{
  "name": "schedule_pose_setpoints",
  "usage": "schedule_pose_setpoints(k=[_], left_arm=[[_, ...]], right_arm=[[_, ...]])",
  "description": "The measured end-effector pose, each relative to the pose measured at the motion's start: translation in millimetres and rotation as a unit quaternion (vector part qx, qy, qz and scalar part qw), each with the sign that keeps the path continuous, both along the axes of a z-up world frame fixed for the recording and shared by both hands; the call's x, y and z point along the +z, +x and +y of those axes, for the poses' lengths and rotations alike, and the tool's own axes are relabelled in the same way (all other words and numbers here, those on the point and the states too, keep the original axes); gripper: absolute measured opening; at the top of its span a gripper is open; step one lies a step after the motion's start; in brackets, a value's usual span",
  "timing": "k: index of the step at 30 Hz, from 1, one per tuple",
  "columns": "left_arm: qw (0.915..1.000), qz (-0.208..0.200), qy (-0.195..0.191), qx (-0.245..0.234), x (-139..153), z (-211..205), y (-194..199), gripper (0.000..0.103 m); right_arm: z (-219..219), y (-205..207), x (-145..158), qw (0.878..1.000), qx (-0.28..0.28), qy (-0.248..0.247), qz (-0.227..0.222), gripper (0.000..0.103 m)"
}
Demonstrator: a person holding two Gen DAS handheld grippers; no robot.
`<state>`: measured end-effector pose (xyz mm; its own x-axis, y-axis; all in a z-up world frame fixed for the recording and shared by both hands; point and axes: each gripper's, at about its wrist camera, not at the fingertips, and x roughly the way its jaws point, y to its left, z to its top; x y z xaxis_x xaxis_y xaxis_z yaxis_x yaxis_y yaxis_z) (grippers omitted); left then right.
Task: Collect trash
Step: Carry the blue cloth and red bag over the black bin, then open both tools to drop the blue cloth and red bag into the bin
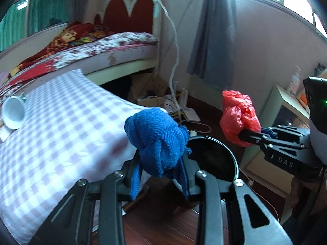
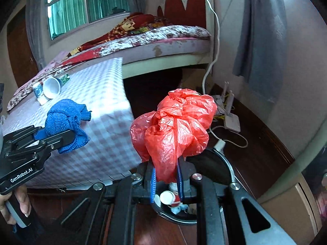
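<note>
A home bedroom: a bed with a red scalloped headboard (image 1: pixel 130 12) and floral mattress (image 2: pixel 163 38), grey window curtains (image 1: pixel 216 30), dark wooden floor (image 2: pixel 255 126), and a white router (image 2: pixel 232 122) by the wall.

Bedroom setting. A bed (image 1: pixel 106 47) with floral mattress and red headboard (image 1: pixel 130 12) stands against the far wall; a patterned blanket (image 2: pixel 122 30) lies on it. Nearer, a checked tablecloth (image 1: pixel 61 122) covers a table. A grey curtain (image 1: pixel 216 32) hangs by the window — below it, a white router (image 2: pixel 232 120) and cables (image 2: pixel 212 40) on the wooden floor (image 2: pixel 255 138).
</note>
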<state>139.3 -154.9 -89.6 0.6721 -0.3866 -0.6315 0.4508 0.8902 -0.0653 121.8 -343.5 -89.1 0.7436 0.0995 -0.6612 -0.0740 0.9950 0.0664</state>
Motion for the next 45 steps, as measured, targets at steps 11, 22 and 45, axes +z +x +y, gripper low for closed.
schedule_pose_setpoints(k=[11,22,45], left_arm=[[0.9969,0.031,0.008,-0.071,-26.4,-54.3,8.9,0.033],[0.9886,0.093,0.025,-0.116,-74.7,-98.8,35.5,0.034],[0.9919,0.11,0.058,0.024,-99.5,-42.9,22.9,0.102]], right_arm=[[-45.6,-11.2,-34.3,0.999,-0.029,-0.014,0.042,0.017],[-69.9,7.8,-89.4,0.995,-0.01,-0.026,0.097,0.017],[-66.8,35.4,-135.1,0.986,-0.03,-0.08,0.143,0.102]])
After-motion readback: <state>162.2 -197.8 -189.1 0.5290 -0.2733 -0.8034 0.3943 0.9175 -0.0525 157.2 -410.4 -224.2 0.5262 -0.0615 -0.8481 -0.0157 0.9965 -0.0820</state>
